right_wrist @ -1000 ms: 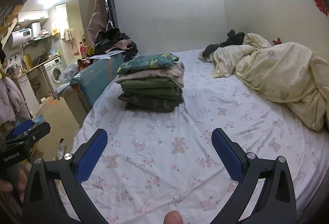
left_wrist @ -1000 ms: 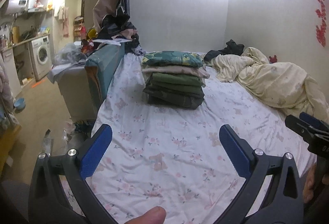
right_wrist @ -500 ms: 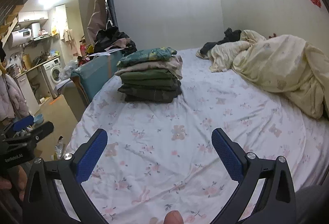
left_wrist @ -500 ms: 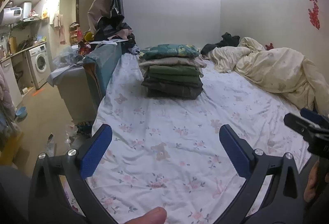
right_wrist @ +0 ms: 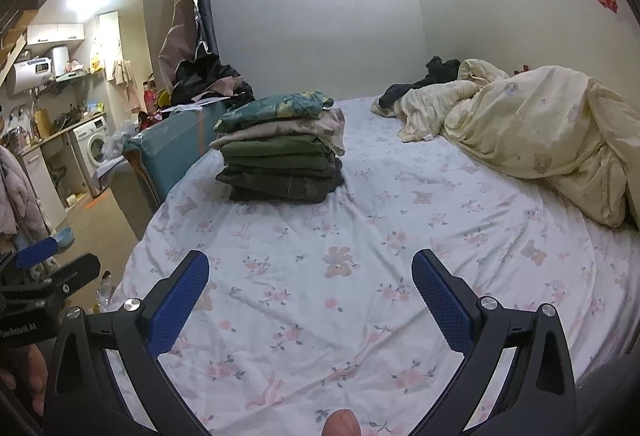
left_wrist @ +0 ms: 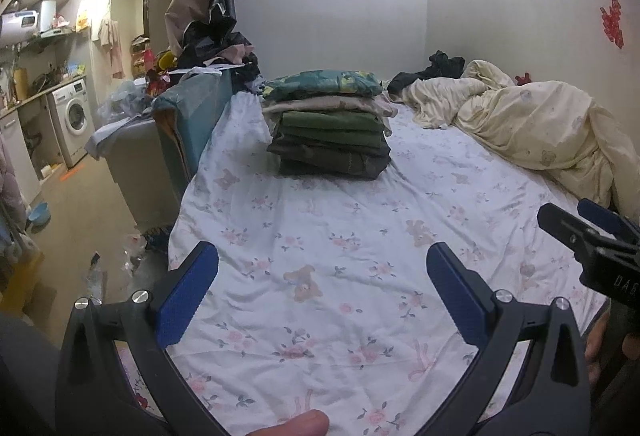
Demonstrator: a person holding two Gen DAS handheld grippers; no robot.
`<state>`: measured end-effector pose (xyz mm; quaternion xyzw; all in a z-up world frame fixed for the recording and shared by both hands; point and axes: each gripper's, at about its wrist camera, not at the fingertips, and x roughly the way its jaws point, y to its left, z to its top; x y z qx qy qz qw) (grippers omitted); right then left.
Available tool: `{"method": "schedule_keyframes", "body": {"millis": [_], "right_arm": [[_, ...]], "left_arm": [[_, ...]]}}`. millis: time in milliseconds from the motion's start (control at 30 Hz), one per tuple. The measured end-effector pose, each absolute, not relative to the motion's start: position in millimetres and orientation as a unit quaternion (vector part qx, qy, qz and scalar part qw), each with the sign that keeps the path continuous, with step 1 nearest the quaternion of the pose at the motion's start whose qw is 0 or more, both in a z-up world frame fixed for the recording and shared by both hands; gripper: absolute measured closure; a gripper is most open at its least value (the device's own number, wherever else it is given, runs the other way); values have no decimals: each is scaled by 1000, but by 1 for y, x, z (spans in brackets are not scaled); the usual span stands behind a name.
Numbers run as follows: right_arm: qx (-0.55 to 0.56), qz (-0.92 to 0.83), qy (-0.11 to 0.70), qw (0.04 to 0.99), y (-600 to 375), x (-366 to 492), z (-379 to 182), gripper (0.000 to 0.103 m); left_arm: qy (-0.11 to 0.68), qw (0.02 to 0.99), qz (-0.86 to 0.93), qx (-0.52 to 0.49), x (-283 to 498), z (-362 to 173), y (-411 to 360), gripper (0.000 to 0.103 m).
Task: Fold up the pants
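A stack of folded pants and clothes (left_wrist: pixel 330 124) sits on the floral bed sheet (left_wrist: pixel 320 236) toward the far left of the bed; it also shows in the right wrist view (right_wrist: pixel 280 152). My left gripper (left_wrist: pixel 322 268) is open and empty, held over the near part of the sheet, well short of the stack. My right gripper (right_wrist: pixel 310 268) is open and empty too, beside it to the right. The right gripper's side shows in the left wrist view (left_wrist: pixel 588 236), and the left gripper's side shows in the right wrist view (right_wrist: pixel 48 268).
A crumpled cream duvet (left_wrist: pixel 532 124) and dark clothes (left_wrist: pixel 436 68) lie at the far right of the bed. A teal box (left_wrist: pixel 192 116) with piled clothes stands left of the bed. A washing machine (left_wrist: pixel 72 120) and floor clutter are further left.
Both grippers have pulled back and up from the bed, so the stack looks farther and more of the sheet shows. Both jaws stayed open and empty.
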<state>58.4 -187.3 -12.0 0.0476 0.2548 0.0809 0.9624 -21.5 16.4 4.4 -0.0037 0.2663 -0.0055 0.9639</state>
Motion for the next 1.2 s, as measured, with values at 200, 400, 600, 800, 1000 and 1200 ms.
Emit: {"method": "schedule_keyframes", "body": {"millis": [200, 400, 600, 800, 1000, 1200], "right_arm": [[36, 89, 258, 961, -183, 58, -13, 0], [27, 96, 261, 960, -179, 59, -15, 0], [26, 98, 263, 960, -176, 58, -16, 0], [26, 97, 264, 959, -175, 59, -17, 0], [26, 97, 267, 959, -175, 58, -17, 0], [26, 97, 269, 958, -174, 58, -17, 0]], "left_arm": [[269, 963, -4, -13, -21, 5, 18, 0], [270, 963, 2, -22, -20, 6, 21, 0], [270, 963, 2, -23, -20, 7, 22, 0], [270, 963, 4, -24, -21, 7, 21, 0], [267, 963, 2, -21, -20, 7, 21, 0], [262, 965, 4, -24, -22, 8, 22, 0]]}}
